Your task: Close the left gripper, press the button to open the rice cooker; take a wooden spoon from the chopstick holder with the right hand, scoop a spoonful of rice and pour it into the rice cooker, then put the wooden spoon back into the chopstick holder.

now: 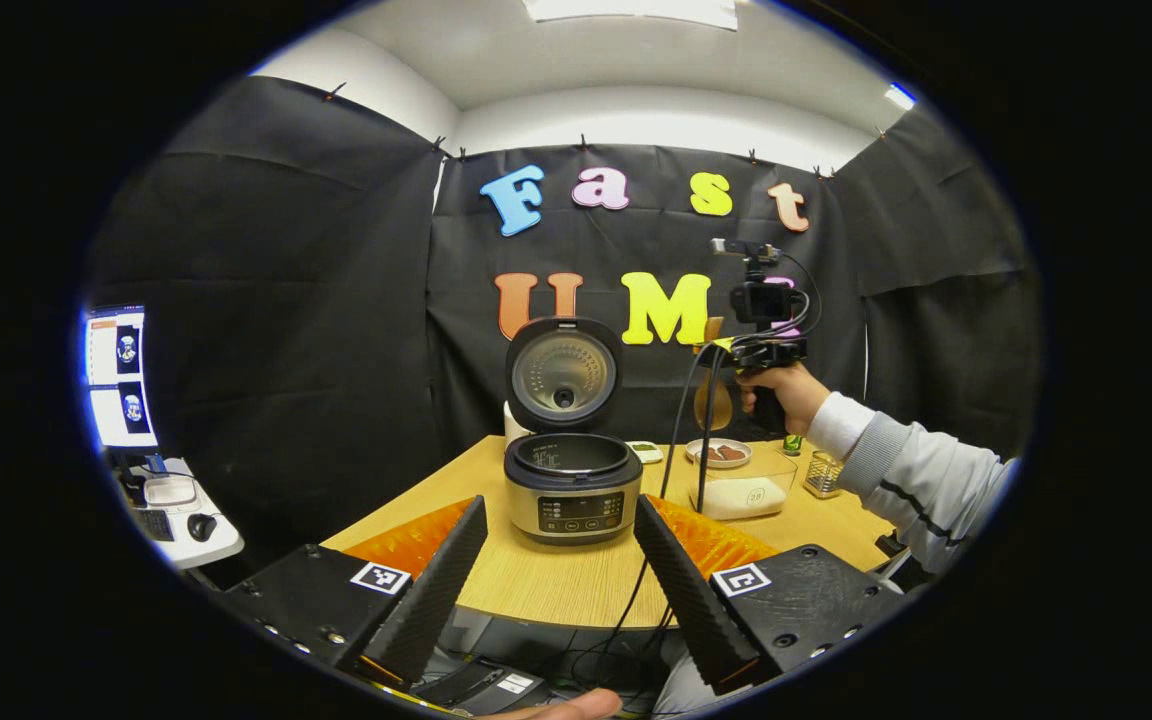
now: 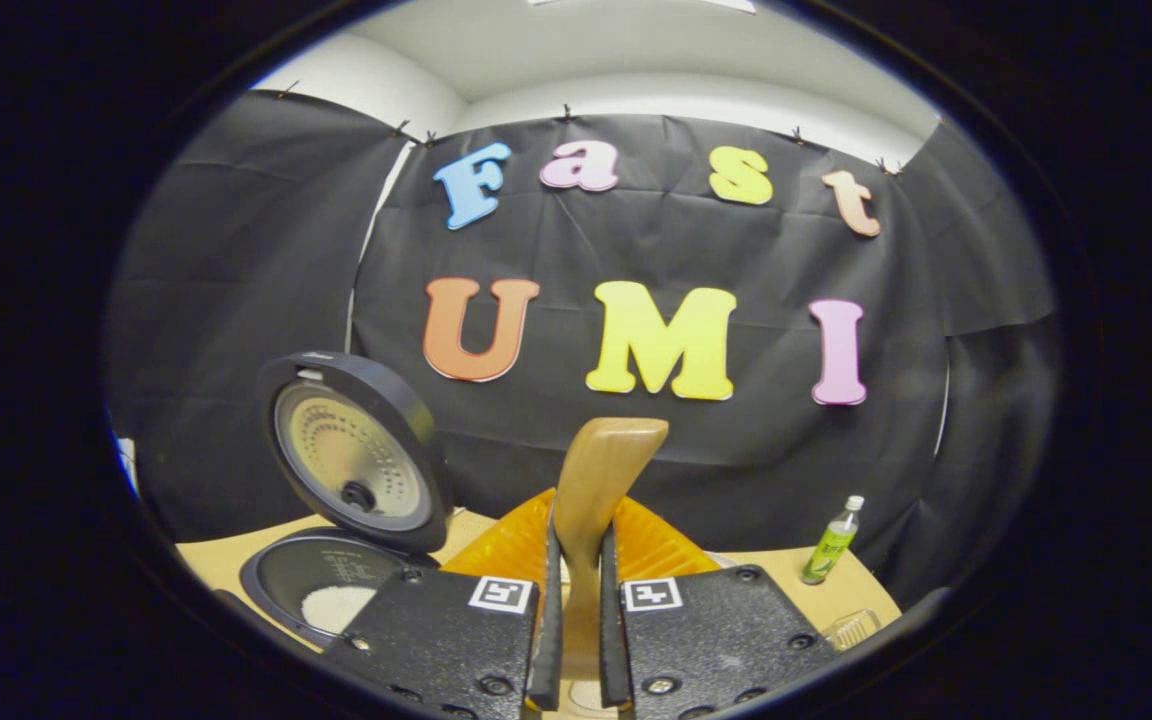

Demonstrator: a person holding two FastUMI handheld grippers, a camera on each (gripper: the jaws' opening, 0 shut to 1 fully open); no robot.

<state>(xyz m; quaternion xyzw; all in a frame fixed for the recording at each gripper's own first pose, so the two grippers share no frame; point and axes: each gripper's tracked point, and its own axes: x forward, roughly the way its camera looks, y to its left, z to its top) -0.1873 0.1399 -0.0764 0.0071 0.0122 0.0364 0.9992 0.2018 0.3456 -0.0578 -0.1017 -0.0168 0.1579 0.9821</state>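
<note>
The rice cooker (image 1: 571, 490) stands on the wooden table with its lid (image 1: 563, 375) swung up. My left gripper (image 1: 558, 508) is open in front of it, near the table's front edge, with nothing between its fingers. To the right and higher up, a person's hand holds my right gripper (image 1: 764, 352), and the wooden spoon (image 1: 713, 400) hangs from it. In the right gripper view my right gripper (image 2: 579, 530) is shut on the wooden spoon (image 2: 601, 470), which sticks out ahead. Low at its left is the rice cooker (image 2: 281, 585), with white rice (image 2: 336, 605) inside.
A clear tub of rice (image 1: 741, 485) sits right of the cooker, with a small plate (image 1: 718, 453) behind it, a glass chopstick holder (image 1: 821, 473) and a green bottle (image 2: 831, 540). An orange mat (image 1: 406, 535) lies at the table's front. A monitor (image 1: 116, 375) stands at far left.
</note>
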